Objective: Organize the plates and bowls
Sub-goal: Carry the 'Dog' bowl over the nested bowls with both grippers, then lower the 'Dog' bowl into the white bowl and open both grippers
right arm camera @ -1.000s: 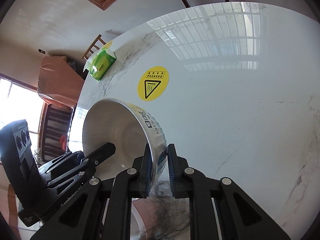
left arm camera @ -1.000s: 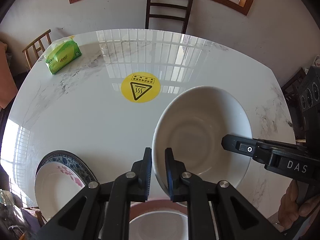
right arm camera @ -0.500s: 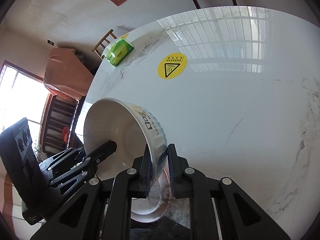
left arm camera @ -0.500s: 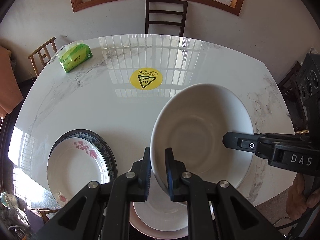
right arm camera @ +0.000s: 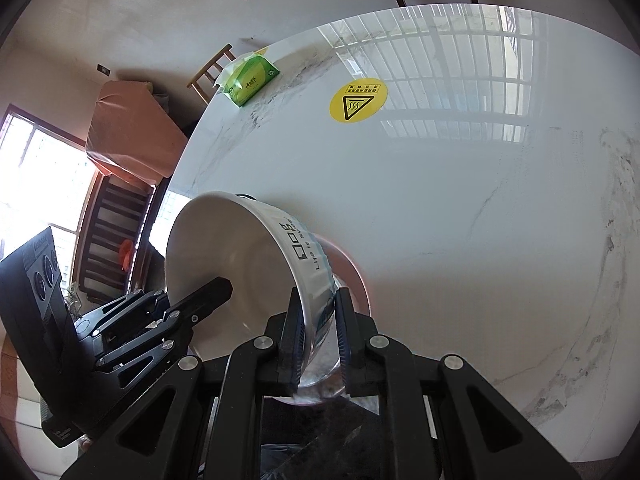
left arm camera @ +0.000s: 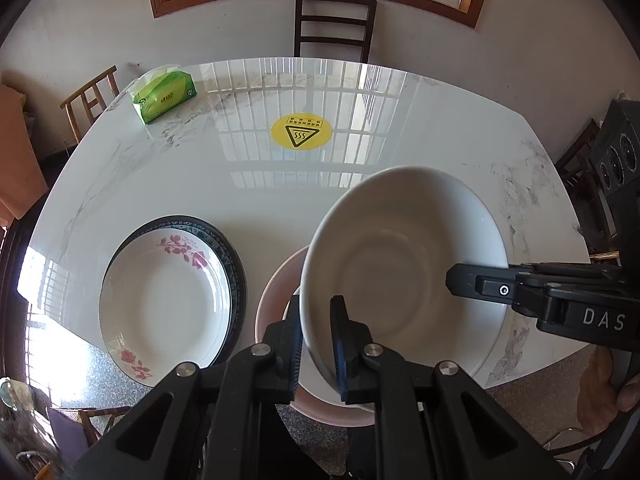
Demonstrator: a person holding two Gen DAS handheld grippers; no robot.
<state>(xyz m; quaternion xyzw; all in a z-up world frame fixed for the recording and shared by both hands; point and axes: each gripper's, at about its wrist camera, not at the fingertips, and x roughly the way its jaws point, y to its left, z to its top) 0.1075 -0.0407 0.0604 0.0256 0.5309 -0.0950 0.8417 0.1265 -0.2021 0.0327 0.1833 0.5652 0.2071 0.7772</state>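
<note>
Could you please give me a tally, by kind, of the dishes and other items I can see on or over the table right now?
Bowls: 1, the white bowl held over the table by both claws, left claw and right claw
Plates: 3, the floral plate on the dark-rimmed plate, plus the pink-rimmed plate
Tissue packs: 1, green
Total: 5

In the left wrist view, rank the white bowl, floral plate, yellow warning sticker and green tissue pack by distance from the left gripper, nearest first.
1. White bowl: clamped in the left gripper.
2. Floral plate: just left, near edge.
3. Yellow warning sticker: mid-table, ahead.
4. Green tissue pack: far left corner.
</note>
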